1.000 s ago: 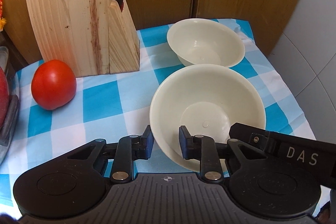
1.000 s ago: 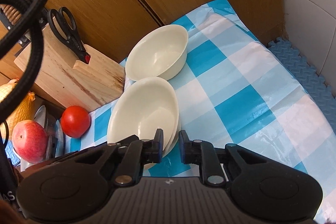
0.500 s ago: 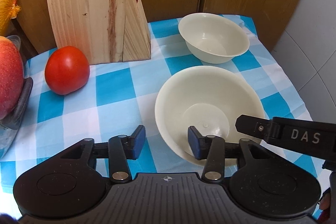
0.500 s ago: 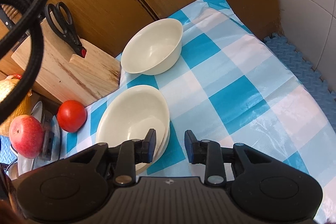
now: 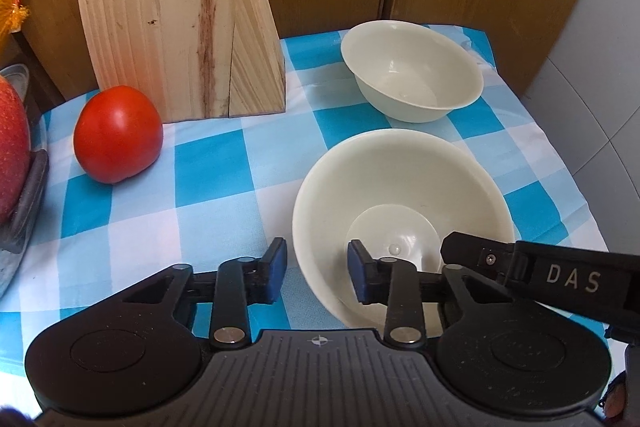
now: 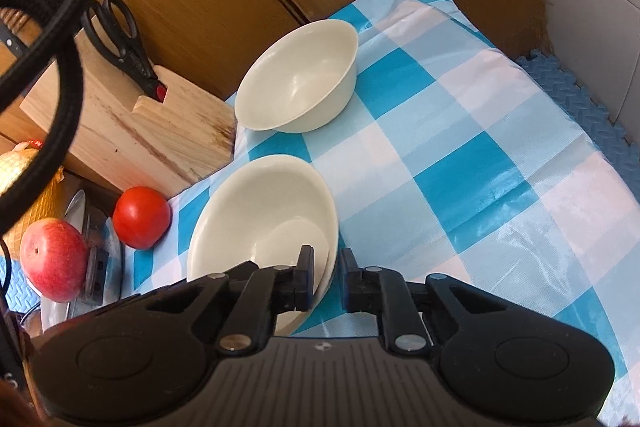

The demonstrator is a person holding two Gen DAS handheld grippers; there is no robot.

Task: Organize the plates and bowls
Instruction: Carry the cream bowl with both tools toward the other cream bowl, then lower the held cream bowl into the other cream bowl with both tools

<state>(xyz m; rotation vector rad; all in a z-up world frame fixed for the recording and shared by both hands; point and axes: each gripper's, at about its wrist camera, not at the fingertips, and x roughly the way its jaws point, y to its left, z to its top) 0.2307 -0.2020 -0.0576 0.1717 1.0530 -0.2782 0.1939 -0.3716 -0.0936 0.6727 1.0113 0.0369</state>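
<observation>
A cream bowl, stacked in another of the same kind [image 5: 400, 203], sits on the blue-and-white checked cloth [image 5: 208, 171]; it also shows in the right wrist view [image 6: 264, 215]. A second cream bowl [image 5: 412, 67] stands behind it near the wooden wall, and also shows in the right wrist view [image 6: 300, 75]. My left gripper [image 5: 316, 263] is open, its jaws either side of the near bowl's left rim without gripping. My right gripper [image 6: 325, 277] is open around the stack's right rim.
A red tomato [image 5: 118, 133] lies left of the bowls. A wooden knife block and board [image 5: 180, 15] stand at the back left, with scissors [image 6: 124, 43]. An apple [image 6: 52, 259] sits on a tray at far left. Tiled wall to the right.
Both grippers opened and let go of the near bowl's rim. The stack now rests flat on the cloth. Both views pulled back slightly.
</observation>
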